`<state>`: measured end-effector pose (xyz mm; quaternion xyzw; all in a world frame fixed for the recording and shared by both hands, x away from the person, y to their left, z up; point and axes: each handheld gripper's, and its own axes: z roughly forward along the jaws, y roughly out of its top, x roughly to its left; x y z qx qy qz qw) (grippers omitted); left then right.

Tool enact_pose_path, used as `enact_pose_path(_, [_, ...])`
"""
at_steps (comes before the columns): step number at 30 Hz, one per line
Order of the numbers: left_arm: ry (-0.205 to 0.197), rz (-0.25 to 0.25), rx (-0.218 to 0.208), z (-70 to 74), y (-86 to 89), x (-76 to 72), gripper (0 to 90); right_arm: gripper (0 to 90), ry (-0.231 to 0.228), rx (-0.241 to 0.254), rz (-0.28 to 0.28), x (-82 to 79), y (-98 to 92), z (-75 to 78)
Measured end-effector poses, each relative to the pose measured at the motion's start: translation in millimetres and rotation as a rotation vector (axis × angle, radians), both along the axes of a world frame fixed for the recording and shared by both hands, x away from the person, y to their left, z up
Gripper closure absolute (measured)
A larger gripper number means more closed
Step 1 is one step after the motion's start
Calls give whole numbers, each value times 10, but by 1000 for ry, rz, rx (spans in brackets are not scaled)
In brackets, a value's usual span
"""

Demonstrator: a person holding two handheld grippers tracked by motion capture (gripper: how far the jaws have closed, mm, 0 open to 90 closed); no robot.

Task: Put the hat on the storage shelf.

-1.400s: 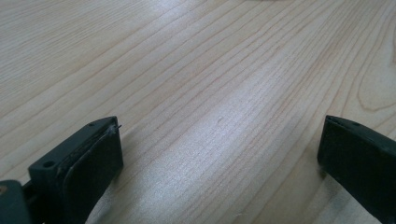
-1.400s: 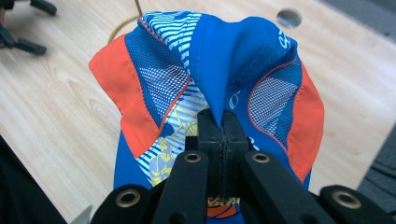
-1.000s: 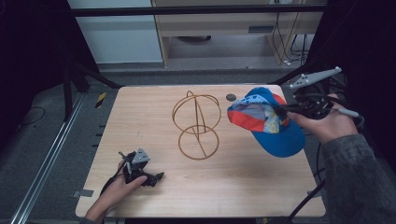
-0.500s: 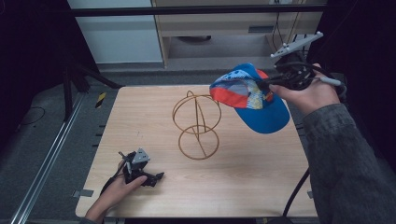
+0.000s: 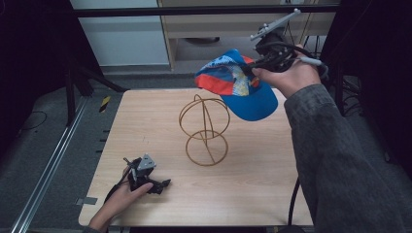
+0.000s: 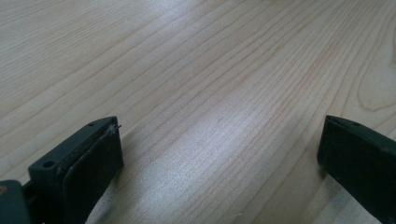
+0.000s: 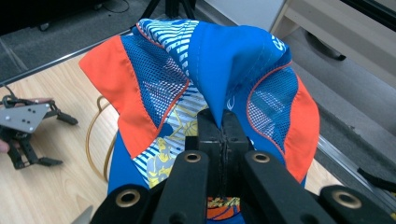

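1. the right gripper is seen raised above the far right part of the table; its jaws are pressed together on a fold of the cap.
2. in the right gripper view, the right gripper's jaws are seen closed with blue fabric of the cap pinched between them; no gap is visible between the pads.
3. the cap is held clear of the table, in the air, above and just to the right of the wire stand. it is blue with orange panels, mesh sections and a striped print. its brim is turned down and toward the person.
4. the cap is not touching the stand in the high view; whether it overhangs the stand's upper loop cannot be told exactly.
5. the stand is set upright near the middle of the table, a round loop on top and a ring at its base.
6. the left gripper is rested on the near left part of the table, well apart from the stand.
7. in the left gripper view, the left gripper's jaws are seen spread wide, with bare wood between them and nothing held.
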<state>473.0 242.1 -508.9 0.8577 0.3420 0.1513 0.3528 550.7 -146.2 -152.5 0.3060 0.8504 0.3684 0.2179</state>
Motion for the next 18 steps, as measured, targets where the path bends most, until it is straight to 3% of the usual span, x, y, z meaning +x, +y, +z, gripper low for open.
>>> enact_pose_path(15, [-1, 0, 1, 0, 0, 0, 0, 899, 30, -16, 39, 249, 412, -99])
enact_pose_path(18, [0, 0, 0, 0, 0, 1, 0, 898, 43, -25, 53, 279, 504, -184])
